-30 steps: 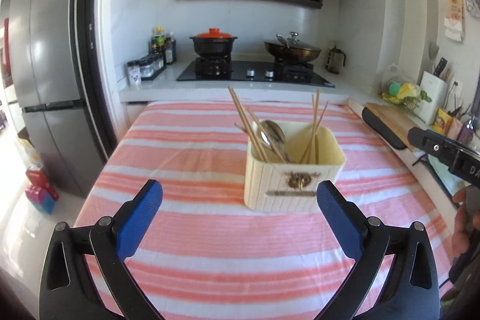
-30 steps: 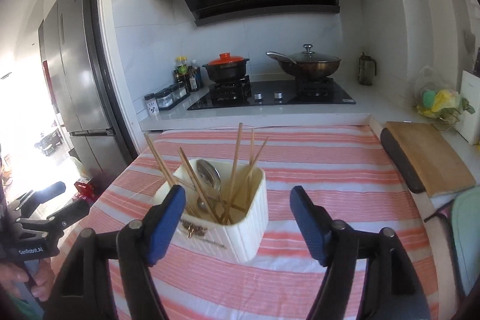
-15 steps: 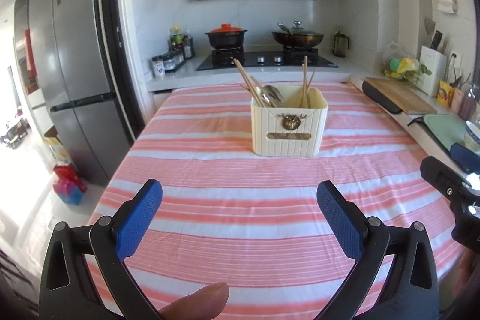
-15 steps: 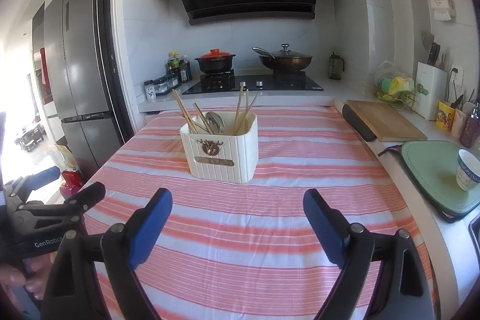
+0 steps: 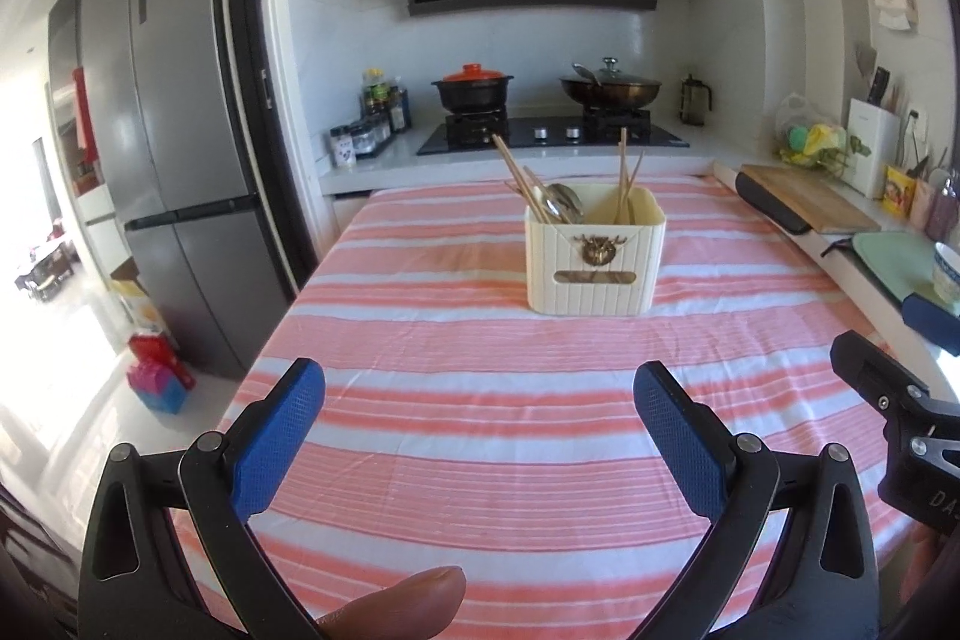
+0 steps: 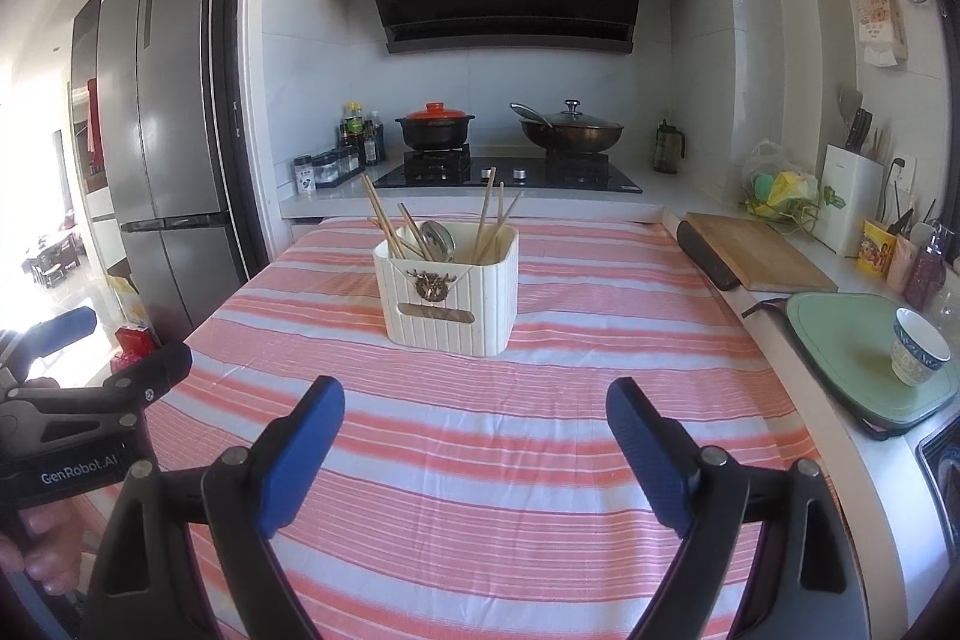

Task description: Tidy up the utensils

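Left wrist view: the left gripper [image 5: 480,403] hangs over the near part of a table covered by a pink and white striped cloth [image 5: 480,448], its blue-padded fingers [image 5: 279,445] spread wide with nothing between them. A fingertip of the person's hand [image 5: 399,604] shows at the bottom edge. Farther along the table, well apart from the gripper, stands a cream ribbed utensil holder [image 5: 594,250] with a brass ornament on its front. Several wooden chopsticks [image 5: 519,175] lean out of its left side beside a metal spoon [image 5: 561,205], and more chopsticks rise from its right side. At the right edge part of the right gripper's black body shows.

Right wrist view: the right gripper [image 6: 474,415] also hovers over the striped cloth, jaws wide and holding nothing. The utensil holder stands ahead of it, a little left of center, apart from both fingers. The left gripper's black body is at the far left, low down.

Beyond the table a counter carries a black stove [image 6: 507,172] with a red-lidded pot [image 6: 435,130] on the left and a lidded wok [image 6: 570,133] on the right, under a range hood [image 6: 507,1]. A grey refrigerator [image 6: 162,124] stands at the left. On the right counter lie a wooden cutting board [image 6: 759,253] and a green mat [image 6: 852,358] with a patterned bowl [image 6: 918,346] on it.
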